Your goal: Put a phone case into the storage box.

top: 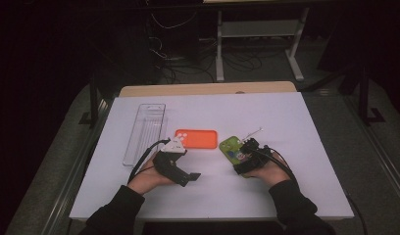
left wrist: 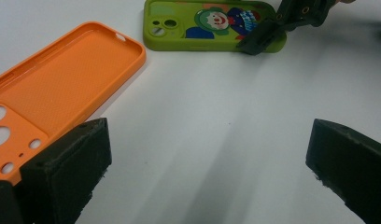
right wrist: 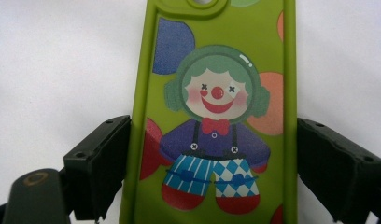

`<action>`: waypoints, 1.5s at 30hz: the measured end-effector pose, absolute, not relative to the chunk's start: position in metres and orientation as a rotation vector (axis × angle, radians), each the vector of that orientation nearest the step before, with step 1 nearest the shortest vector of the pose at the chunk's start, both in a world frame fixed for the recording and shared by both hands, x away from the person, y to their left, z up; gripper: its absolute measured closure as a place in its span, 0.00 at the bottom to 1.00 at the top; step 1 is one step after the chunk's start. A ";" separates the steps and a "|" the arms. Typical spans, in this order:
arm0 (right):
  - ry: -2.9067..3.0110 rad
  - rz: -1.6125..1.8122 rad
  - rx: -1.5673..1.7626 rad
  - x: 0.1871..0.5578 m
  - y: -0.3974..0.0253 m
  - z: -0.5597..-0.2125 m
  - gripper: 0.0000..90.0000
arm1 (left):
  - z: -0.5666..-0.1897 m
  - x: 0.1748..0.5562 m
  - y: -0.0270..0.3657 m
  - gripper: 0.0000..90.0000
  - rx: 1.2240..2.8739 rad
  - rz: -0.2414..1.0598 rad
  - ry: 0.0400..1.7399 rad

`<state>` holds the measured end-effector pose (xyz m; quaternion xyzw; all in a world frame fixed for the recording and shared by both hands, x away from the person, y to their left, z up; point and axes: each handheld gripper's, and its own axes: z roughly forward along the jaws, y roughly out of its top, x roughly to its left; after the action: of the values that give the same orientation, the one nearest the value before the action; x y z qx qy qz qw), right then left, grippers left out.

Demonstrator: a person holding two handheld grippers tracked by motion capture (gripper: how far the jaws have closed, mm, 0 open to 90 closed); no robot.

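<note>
A green phone case (top: 229,145) printed with a clown lies back up on the white table (top: 296,127). My right gripper (top: 245,150) is over its near end. In the right gripper view the jaws press against the two long edges of the green case (right wrist: 216,70), so my right gripper (right wrist: 214,140) is shut on it. An orange phone case (top: 196,138) lies hollow side up just left of it. My left gripper (top: 187,166) rests open on the table in front of the orange case. In the left gripper view, bare table lies between the jaws of my left gripper (left wrist: 209,163), beside the orange case (left wrist: 67,79).
A clear plastic tray (top: 145,132) lies lengthwise at the table's left. A thin metal pin-like tool (top: 254,131) lies just beyond the green case. In the left gripper view, the right gripper (left wrist: 272,28) sits at the end of the green case (left wrist: 202,28).
</note>
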<state>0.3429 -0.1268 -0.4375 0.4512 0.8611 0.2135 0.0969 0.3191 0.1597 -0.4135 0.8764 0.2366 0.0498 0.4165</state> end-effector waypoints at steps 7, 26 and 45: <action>2.538 0.645 1.342 0.341 -0.128 -0.438 0.16 | -0.414 0.319 0.159 0.00 2.212 0.133 0.586; 2.525 0.730 1.330 0.348 -0.149 -0.417 0.17 | -0.413 0.320 0.159 0.00 2.210 0.137 0.591; 2.713 0.831 1.020 0.375 -0.185 -0.396 0.17 | -0.411 0.323 0.158 0.00 2.213 0.125 0.598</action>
<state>0.3753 -0.1848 -0.3962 0.3376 0.8980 0.2749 0.0633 0.3232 0.1581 -0.4113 0.8790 0.2377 0.0495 0.4104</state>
